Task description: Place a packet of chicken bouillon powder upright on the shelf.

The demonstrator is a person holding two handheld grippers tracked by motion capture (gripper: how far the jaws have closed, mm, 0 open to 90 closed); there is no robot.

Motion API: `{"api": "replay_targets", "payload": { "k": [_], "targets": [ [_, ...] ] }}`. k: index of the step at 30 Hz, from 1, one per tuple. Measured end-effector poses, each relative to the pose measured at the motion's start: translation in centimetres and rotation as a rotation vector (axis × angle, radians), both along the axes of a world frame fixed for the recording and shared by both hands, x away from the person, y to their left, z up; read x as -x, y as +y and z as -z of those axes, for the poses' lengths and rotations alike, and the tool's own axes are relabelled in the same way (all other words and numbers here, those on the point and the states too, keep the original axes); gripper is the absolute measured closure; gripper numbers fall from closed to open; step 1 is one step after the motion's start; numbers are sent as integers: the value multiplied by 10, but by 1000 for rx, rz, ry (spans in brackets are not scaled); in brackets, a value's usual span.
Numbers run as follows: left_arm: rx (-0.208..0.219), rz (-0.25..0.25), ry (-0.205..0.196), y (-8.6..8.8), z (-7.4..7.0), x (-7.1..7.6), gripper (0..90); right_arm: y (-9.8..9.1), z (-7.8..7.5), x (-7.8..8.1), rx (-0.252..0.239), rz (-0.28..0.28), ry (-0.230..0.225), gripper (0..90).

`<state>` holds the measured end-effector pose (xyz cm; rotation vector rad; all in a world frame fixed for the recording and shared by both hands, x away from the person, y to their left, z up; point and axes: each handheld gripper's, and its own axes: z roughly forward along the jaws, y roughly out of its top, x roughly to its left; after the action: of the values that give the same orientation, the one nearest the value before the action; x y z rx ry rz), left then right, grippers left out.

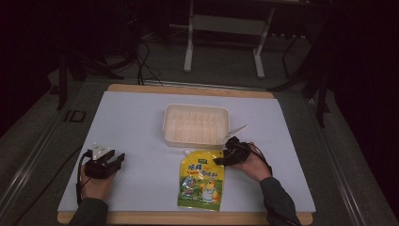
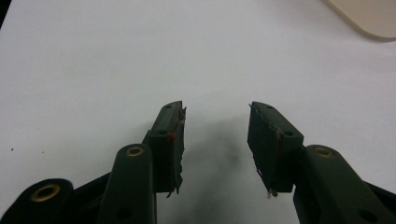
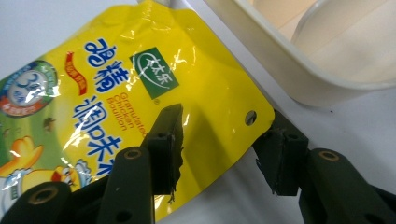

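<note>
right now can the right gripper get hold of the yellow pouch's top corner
Probably yes. The right gripper is open with its jaws straddling the top corner of the yellow pouch, one jaw over the pouch face and the other past its edge. Nothing lies between them, and the white tray sits just beyond.

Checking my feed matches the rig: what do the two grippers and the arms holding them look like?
Both grippers, left gripper and right gripper, are black, with two blocky fingers and brass-ringed holes. The left carries a grey three-cornered plate; black cables trail from each. The sleeves are dark grey-green.

Dim lab: cables (image 1: 141, 59), rig stand (image 1: 225, 26)
</note>
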<state>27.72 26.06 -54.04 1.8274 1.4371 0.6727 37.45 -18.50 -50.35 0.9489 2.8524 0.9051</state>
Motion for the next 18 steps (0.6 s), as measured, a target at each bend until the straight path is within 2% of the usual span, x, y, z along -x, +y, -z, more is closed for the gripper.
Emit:
{"api": "replay_targets", "payload": {
  "k": [2,10,16,18],
  "targets": [
    [0,0,1,0,0,0,553,1,2,-2,3,4,14,542],
    [-2,0,1,0,0,0,552,6,9,-6,-36,-32,79,591],
    [0,-1,0,0,0,0,552,12,8,-6,-26,-43,102,608],
    [-1,0,0,0,0,0,553,14,9,-8,-16,-47,130,604]
  ]
}}
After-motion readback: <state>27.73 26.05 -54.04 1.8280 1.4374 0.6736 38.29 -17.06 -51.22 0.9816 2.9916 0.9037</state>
